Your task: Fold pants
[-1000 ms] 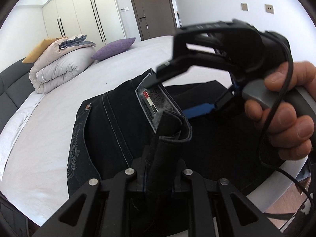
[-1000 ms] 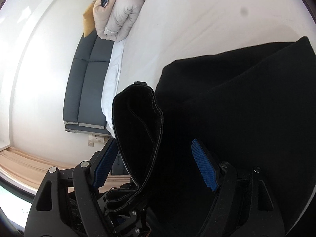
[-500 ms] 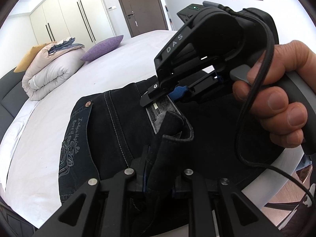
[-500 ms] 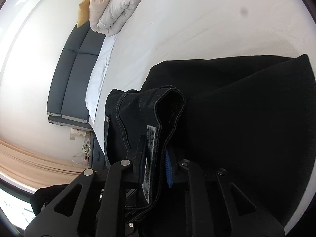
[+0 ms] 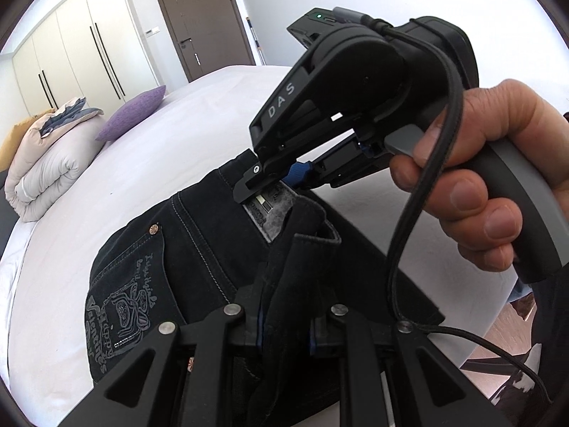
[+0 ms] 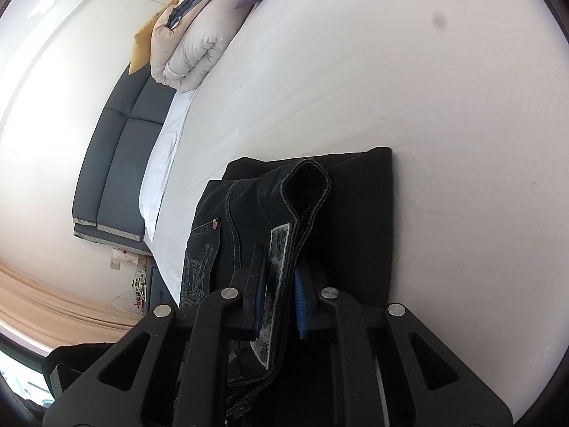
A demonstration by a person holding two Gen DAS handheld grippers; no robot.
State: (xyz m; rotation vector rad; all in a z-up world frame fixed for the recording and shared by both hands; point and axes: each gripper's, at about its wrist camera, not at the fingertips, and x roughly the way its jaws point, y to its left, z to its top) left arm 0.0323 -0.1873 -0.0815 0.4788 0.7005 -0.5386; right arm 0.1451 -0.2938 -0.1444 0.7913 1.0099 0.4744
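Observation:
Dark denim pants (image 5: 199,245) with an embroidered back pocket (image 5: 121,306) lie on the white bed (image 5: 177,149). My left gripper (image 5: 284,306) is shut on a raised fold of the waistband at the bottom of the left wrist view. Just beyond it, a hand (image 5: 480,185) holds my right gripper (image 5: 274,183), which pinches the waistband by the grey label patch (image 5: 270,213). In the right wrist view the right gripper (image 6: 281,295) is shut on that waistband, the label patch (image 6: 277,259) between its blue pads (image 6: 299,306). The folded pants (image 6: 355,213) lie flat behind it.
A rolled duvet (image 5: 46,163) and a purple pillow (image 5: 135,114) lie at the far end of the bed. A dark headboard (image 6: 117,163) stands beyond them. The bed's edge and the wooden floor (image 5: 512,323) show at the right. Wardrobes and a brown door (image 5: 202,21) line the back wall.
The right gripper's jaws, open around the waistband a second ago, have closed on it. Both grippers have shifted with the waistband, and the black cloth now fills less of the right wrist view.

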